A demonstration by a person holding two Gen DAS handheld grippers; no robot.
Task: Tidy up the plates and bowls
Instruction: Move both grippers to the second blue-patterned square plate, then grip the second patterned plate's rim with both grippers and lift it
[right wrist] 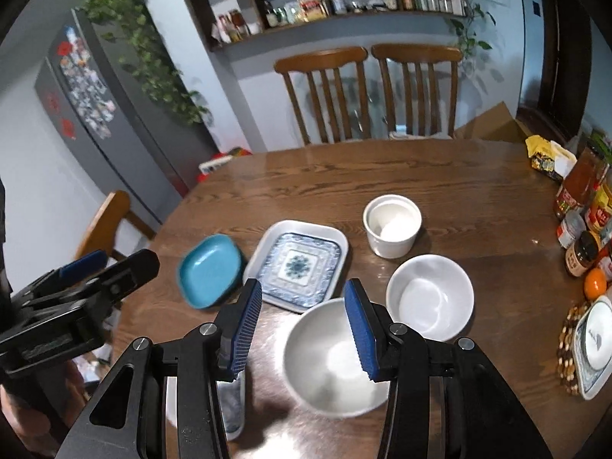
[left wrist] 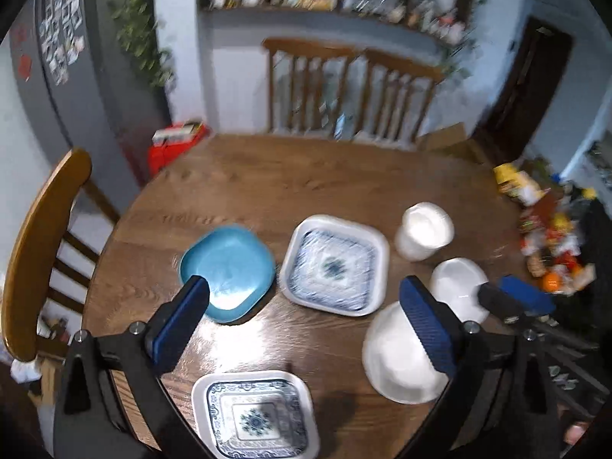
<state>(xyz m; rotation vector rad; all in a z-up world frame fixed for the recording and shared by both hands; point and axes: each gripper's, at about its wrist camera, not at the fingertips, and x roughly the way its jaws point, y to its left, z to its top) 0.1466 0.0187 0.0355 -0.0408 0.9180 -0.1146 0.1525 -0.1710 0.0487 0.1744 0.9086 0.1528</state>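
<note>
My left gripper (left wrist: pixel 302 321) hangs above the bench (left wrist: pixel 290 176), jaws spread wide, nothing between them. My right gripper (right wrist: pixel 304 325) also holds nothing, jaws partly apart over the near white bowl (right wrist: pixel 329 363). A second white bowl (right wrist: pixel 430 298) sits just beside it, a white cup (right wrist: pixel 392 225) beyond. The patterned square plate (right wrist: pixel 296 264) lies mid-bench with the blue dish (right wrist: pixel 210 271) at its left. Another patterned plate (left wrist: pixel 254 415) lies at the near edge.
</note>
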